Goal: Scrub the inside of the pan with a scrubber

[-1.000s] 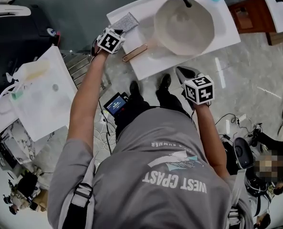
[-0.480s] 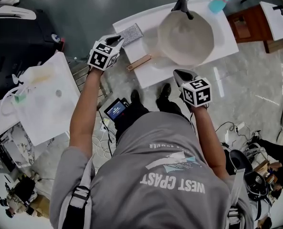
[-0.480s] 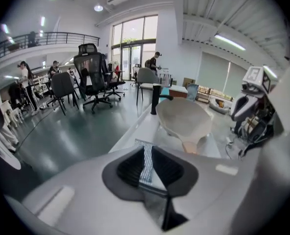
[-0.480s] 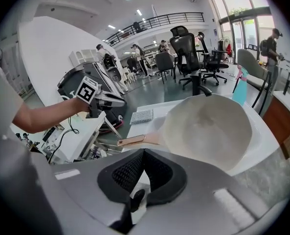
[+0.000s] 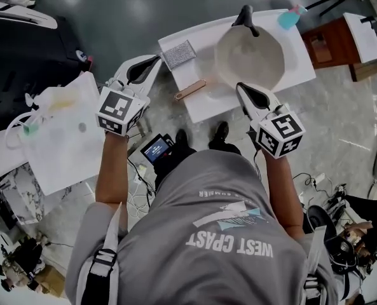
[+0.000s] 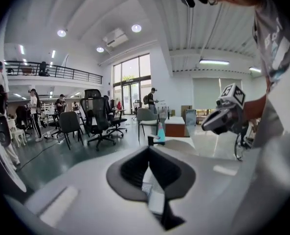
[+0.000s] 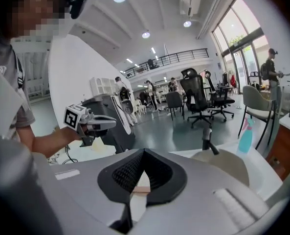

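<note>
The pan [image 5: 250, 57], pale inside with a black handle [image 5: 245, 15] pointing away, sits on the white table [image 5: 290, 68]. A grey ribbed scrubber [image 5: 178, 54] lies on the table to the pan's left. My left gripper [image 5: 155, 60] is shut and empty, its tip just off the table's left edge, close to the scrubber but not touching it. My right gripper [image 5: 240, 88] is shut and empty, over the table's near edge just short of the pan. The right gripper view shows the pan [image 7: 229, 164] ahead on the right and the left gripper [image 7: 109, 123] at left.
A wooden-handled tool [image 5: 190, 89] lies near the table's front between scrubber and pan. A teal spray bottle [image 5: 290, 16] stands at the far right corner. A brown cabinet [image 5: 333, 21] is right of the table. Office chairs [image 6: 97, 120] and people stand further off.
Both grippers have drawn back from the table toward me. The left one moved down and left away from the scrubber; the right one lifted slightly. Pan and scrubber have not moved.
</note>
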